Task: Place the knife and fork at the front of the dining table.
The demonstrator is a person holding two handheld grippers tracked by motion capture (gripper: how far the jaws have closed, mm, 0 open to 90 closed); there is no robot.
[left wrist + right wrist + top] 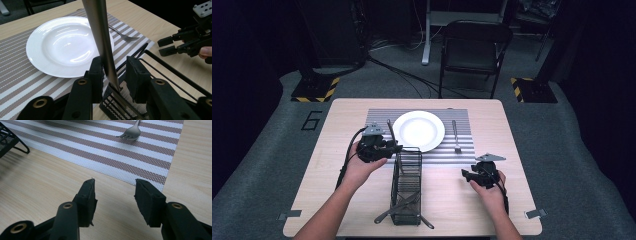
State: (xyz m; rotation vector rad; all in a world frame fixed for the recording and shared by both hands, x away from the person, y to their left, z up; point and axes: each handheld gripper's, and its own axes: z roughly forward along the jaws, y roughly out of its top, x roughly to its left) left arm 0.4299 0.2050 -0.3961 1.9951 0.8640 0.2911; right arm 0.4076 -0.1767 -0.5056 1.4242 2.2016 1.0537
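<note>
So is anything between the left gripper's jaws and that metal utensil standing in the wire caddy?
Nothing visible. The metal utensil already stands between the jaws of the left gripper, against one pad with a gap to the other. The wire caddy rim sits just below the jaws, close to them.

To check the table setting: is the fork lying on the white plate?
No, the fork lies on the striped placemat, to the right of the white plate and apart from it.
</note>
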